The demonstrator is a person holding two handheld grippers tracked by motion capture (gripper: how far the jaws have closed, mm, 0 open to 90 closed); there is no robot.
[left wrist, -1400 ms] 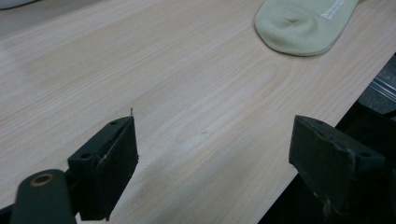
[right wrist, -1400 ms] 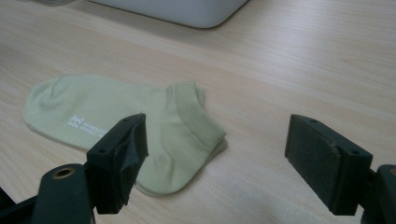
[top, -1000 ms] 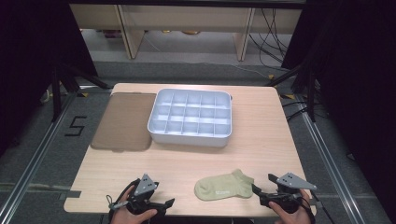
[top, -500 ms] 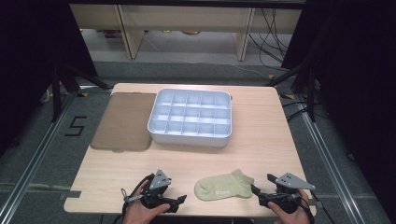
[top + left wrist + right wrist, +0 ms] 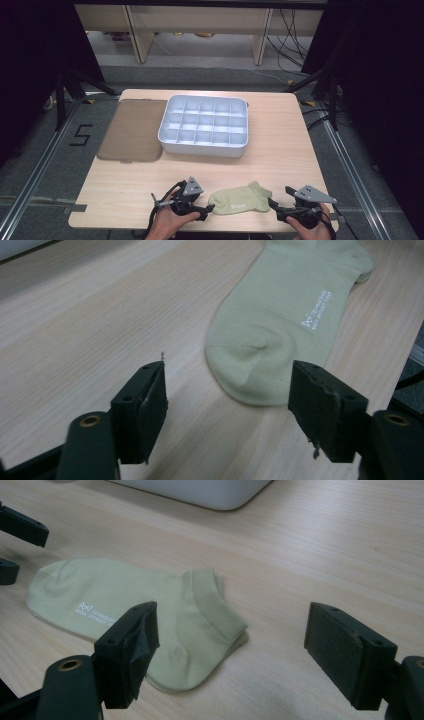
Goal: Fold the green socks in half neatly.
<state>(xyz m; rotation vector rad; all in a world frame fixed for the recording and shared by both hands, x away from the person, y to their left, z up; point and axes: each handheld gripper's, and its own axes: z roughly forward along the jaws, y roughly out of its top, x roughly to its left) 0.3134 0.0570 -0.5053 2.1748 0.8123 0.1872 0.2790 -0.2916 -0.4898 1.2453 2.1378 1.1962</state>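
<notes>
Sock [image 5: 240,199], pale green, lies flat on the table [image 5: 280,165] near its front edge, between the two grippers. Toe end points at the left gripper [image 5: 204,212], cuff end at the right gripper [image 5: 273,207]. White lettering shows on the sole side.

Surroundings: white tray [image 5: 204,125] with a grid of compartments sits at the middle of the table, well apart from the sock. Brown mat [image 5: 131,129] lies just beside the tray's left side. Bare wood between tray and sock, nothing blocking either gripper's path.

Left gripper: jaws spread, nothing pinched. In the left gripper view the toe of the sock [image 5: 285,330] lies just ahead of the jaws and slightly toward the right-hand one, not yet between the pads.

Right gripper [image 5: 230,650]: jaws spread wide, nothing pinched. In its own view the cuff and heel of the sock [image 5: 150,615] sit just ahead of the left-hand jaw, no contact visible.

Versus a second ago: left hand has slid right along the front edge, from well left of the sock to just beside its toe. Its jaws have just been closing partway, with nothing between them. Right hand and sock unchanged.
</notes>
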